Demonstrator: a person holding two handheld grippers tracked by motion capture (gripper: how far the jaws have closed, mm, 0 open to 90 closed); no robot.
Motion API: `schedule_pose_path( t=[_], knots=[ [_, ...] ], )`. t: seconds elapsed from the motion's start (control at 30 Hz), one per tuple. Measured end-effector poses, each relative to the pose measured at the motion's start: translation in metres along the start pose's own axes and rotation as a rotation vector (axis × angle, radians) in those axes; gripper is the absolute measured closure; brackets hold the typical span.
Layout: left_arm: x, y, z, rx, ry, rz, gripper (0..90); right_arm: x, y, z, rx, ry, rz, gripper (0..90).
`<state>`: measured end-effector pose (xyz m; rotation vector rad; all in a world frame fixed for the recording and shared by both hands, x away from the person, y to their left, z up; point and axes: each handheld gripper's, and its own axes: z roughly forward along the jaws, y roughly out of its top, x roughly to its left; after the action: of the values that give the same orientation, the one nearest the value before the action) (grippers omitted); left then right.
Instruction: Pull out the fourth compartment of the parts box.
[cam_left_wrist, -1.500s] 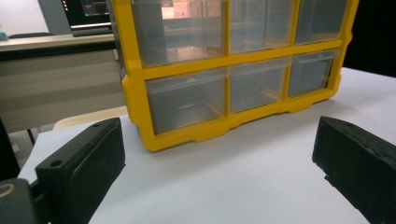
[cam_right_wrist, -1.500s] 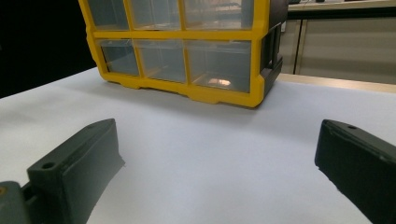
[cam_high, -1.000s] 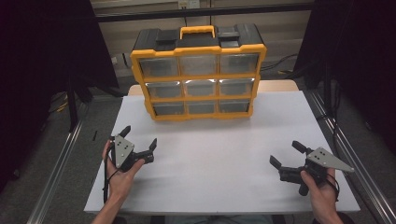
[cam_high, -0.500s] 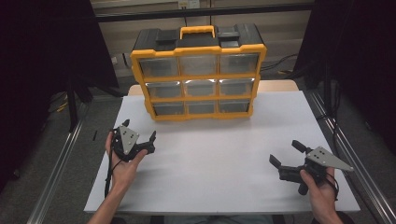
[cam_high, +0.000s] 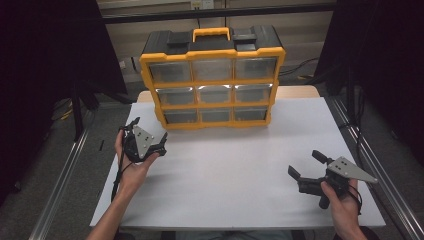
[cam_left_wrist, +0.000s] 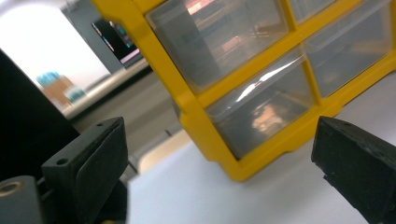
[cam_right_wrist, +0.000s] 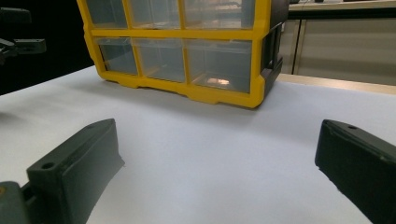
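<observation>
1. Spread wide and holding nothing, the left gripper (cam_high: 149, 141) hovers in the person's left hand (cam_high: 131, 159) over the near-left part of the white table (cam_high: 225, 180), just short of the yellow-and-black drawer organiser (cam_high: 212, 80).
2. Seen from the left gripper view, the left gripper (cam_left_wrist: 219, 154) frames the organiser's bottom-left drawer (cam_left_wrist: 259, 112), which lies straight ahead and close, at the cabinet's lower corner.
3. Farther back, the right gripper (cam_high: 310, 167) rests low near the table's right edge, its jaws also apart and empty, pointing across the bare tabletop; the cabinet stands well apart from it.
4. By that layout, the left hand is the nearer one for any reach to the drawers.
5. Standing upright at the far side of the table, the organiser runs its long axis left to right, with a yellow carry handle (cam_high: 212, 33) on its black top.
6. Its three-by-three drawers are clear, glossy plastic set in a hard yellow frame; what they hold cannot be made out.
7. Both grippers' jaws are matte black, blocky and flat-faced.
</observation>
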<state>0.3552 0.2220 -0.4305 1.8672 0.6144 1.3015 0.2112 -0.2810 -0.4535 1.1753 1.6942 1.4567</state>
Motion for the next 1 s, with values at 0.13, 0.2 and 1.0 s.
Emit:
schedule_pose_path(
  t=[0.13,0.2,1.0],
  knots=[
    [-0.001,0.000,0.006,-0.004,0.013,0.096,4.4,0.000,0.000,-0.001,0.000,-0.004,-0.007,0.0],
    [-0.002,0.003,0.008,-0.020,0.013,0.130,4.3,0.000,0.000,-0.001,-0.001,-0.003,-0.013,0.0],
    [0.001,0.052,0.035,-0.102,0.098,0.516,5.8,0.000,0.000,-0.003,-0.002,-0.004,-0.003,0.0]
  ],
)
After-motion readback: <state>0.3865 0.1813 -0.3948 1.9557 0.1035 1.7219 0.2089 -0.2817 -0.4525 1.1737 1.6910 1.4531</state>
